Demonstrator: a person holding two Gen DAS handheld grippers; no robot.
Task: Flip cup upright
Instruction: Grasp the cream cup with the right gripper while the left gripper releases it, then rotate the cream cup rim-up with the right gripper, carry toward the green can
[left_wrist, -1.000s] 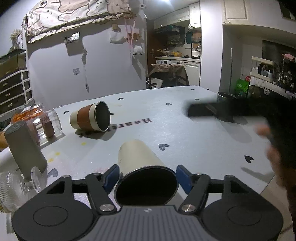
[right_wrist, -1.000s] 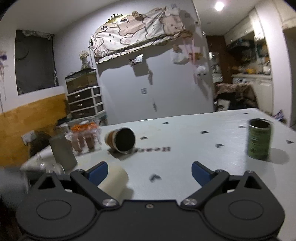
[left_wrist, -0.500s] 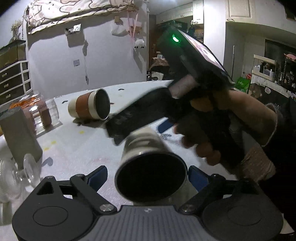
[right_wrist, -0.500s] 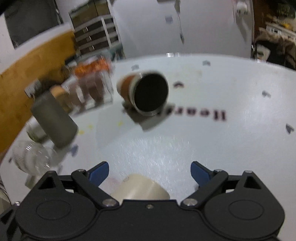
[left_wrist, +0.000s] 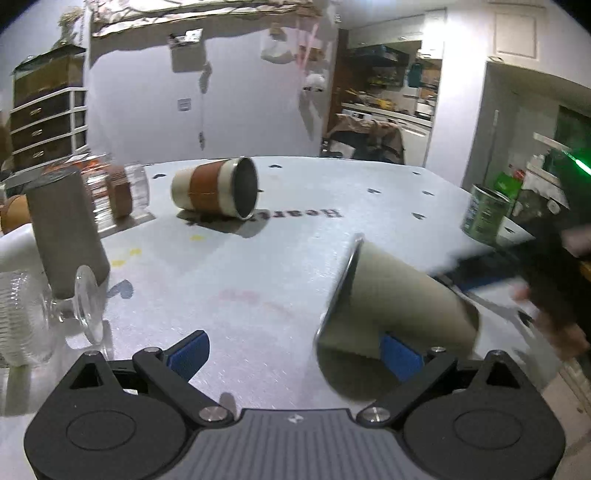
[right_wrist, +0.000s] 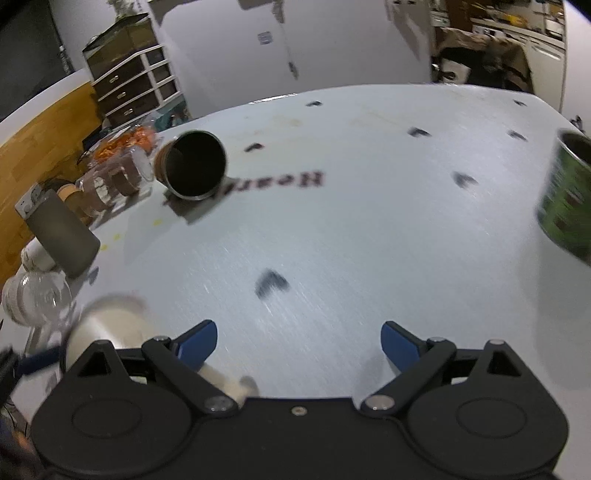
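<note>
— So, reading the left wrist view from the left edge across, what sits on the table (left_wrist: 295, 266)?

— A clear ribbed glass (left_wrist: 22, 317) lies at the far left, with a grey cylinder (left_wrist: 64, 229) standing just behind it. Further back is a clear jar (left_wrist: 118, 184) on its side. Near the middle, the brown-banded cup (left_wrist: 214, 192) lies on its side, its dark mouth turned to the right and toward the camera.

— And the left gripper (left_wrist: 293, 349)?

— Its jaws stand wide apart. The left blue pad (left_wrist: 186, 350) has nothing against it. The cream cup (left_wrist: 399, 306) lies tilted across the right blue pad (left_wrist: 400, 356), its metal rim pointing up and to the left. It overlaps that pad, but whether they touch cannot be told. It is not clamped between the two pads.

— What is further right?

— A green tin can (left_wrist: 485, 214) stands upright near the table's right edge. Below it, a blurred dark hand and tool reach toward the cream cup's base; the blur hides any contact.

— Now the right wrist view, same order.

— The cream cup (right_wrist: 107, 332) shows as a pale blur at the lower left, outside the left finger. Above it are the grey cylinder (right_wrist: 62, 240) and the brown-banded cup (right_wrist: 194, 168), mouth toward the camera, beside the printed word on the table (right_wrist: 332, 240). The right gripper (right_wrist: 299, 341) is spread wide with only bare tabletop between its blue pads. The green tin can (right_wrist: 569, 203) stands at the right edge.
</note>
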